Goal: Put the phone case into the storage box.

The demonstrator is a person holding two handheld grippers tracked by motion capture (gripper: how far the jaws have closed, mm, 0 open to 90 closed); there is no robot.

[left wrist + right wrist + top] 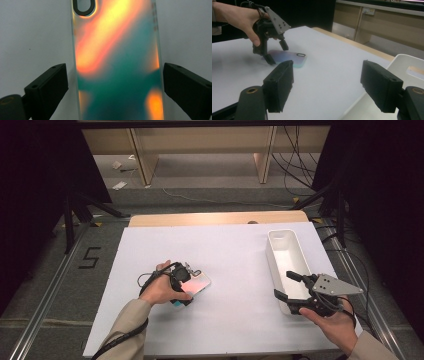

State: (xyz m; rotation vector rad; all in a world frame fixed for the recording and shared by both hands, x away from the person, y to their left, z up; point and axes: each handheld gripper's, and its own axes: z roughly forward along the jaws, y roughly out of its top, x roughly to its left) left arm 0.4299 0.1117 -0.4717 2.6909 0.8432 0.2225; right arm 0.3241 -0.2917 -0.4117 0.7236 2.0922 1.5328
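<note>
An iridescent phone case (198,284), orange, yellow and teal with a camera cut-out, lies flat on the white table sheet (230,250). My left gripper (187,286) points down over it. In the left gripper view the case (117,62) runs up between the two black jaws of the left gripper (115,87), with a thin gap on each side, so the jaws stand open around it. My right gripper (284,285) hovers open with nothing between its jaws, at the near end of a white bin (272,252). The right gripper view shows the left gripper (277,53) over the case (289,57).
The long white bin (402,60) stands at the table's right side and looks empty. A wooden table edge (215,218) runs along the back. Dark stands and cables sit on the floor beyond it.
</note>
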